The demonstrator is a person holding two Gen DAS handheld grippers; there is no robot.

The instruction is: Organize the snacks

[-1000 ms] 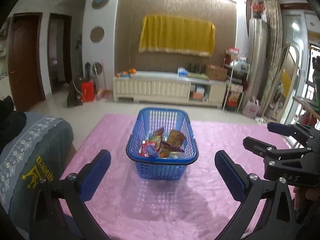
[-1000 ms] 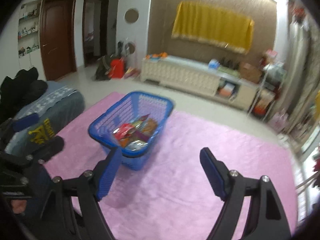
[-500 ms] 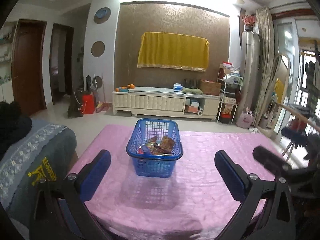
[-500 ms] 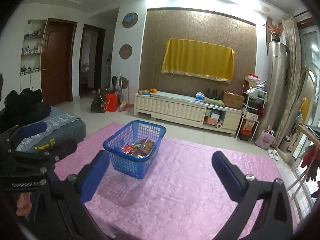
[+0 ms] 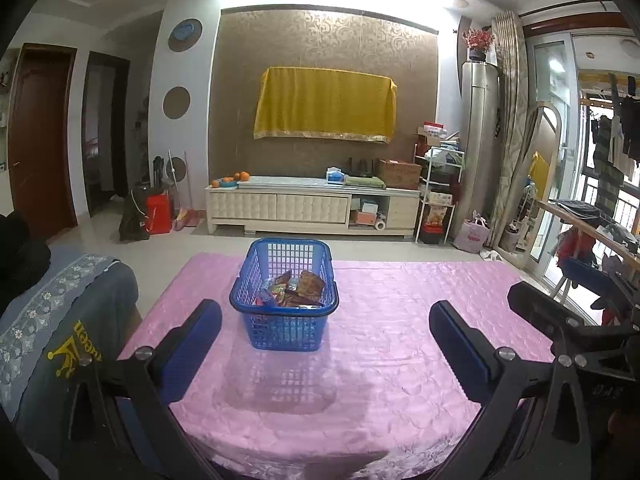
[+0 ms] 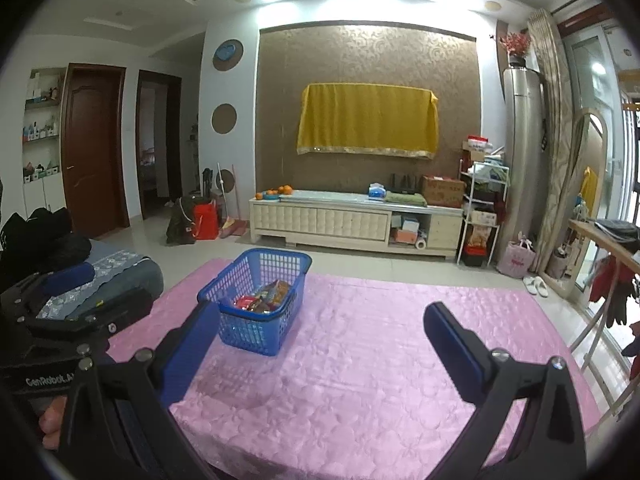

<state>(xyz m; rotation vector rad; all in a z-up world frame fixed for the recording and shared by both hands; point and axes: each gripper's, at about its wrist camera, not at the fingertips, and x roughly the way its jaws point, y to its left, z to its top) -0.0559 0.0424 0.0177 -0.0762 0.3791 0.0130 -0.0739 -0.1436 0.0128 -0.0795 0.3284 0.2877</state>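
A blue plastic lattice basket (image 5: 284,300) holding crinkly snack packets (image 5: 294,288) stood on the pink quilted tablecloth (image 5: 380,360), ahead of the left gripper (image 5: 325,334) and ahead-left of the right gripper (image 6: 318,338). Both grippers' blue-padded jaws were spread wide with nothing between them, well short of the basket.

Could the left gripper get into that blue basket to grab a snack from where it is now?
Probably yes. The left gripper is open and empty, the blue basket stands straight ahead with its top uncovered, and only bare pink tablecloth lies between. It must move forward first.
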